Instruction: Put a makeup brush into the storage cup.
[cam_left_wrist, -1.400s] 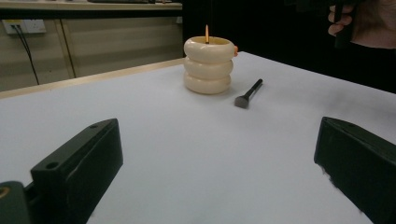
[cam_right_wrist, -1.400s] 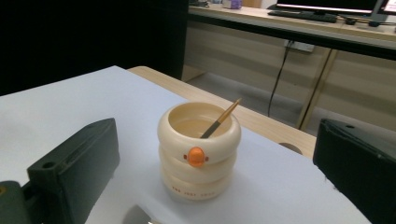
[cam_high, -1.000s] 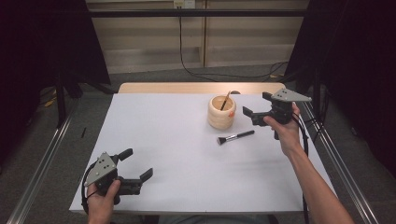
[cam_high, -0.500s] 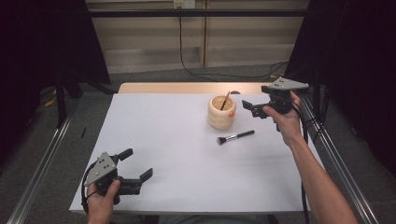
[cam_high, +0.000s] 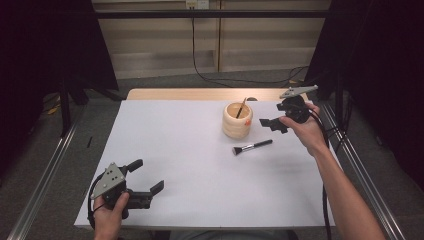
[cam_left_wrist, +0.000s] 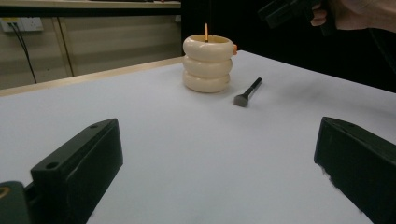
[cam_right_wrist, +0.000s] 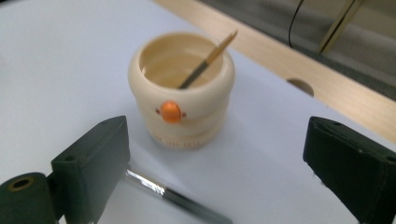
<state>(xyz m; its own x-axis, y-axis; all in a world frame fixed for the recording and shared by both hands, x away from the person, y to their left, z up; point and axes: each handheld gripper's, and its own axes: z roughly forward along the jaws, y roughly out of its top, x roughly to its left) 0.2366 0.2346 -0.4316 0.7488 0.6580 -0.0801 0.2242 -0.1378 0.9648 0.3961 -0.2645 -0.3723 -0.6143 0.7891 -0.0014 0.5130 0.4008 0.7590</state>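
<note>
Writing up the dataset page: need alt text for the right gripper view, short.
Seen between two open black jaws of the right gripper, a cream ringed cup with an orange knob stands on a white table, a thin brush leaning inside. A makeup brush's metal handle lies in front.

One cream ribbed holder (cam_high: 237, 120) stands on the white table (cam_high: 190, 165) and serves as the landmark. One orange button (cam_right_wrist: 171, 111) sits on the holder's wall. Two brushes in all: one thin brush (cam_high: 241, 107) leaning inside the holder, and one black-handled brush (cam_high: 252, 147) lying flat just beside the holder, on its near right. Two hand-held grippers: the right gripper (cam_high: 274, 123) just right of the holder, the left gripper (cam_high: 148, 178) well apart from it.
</note>
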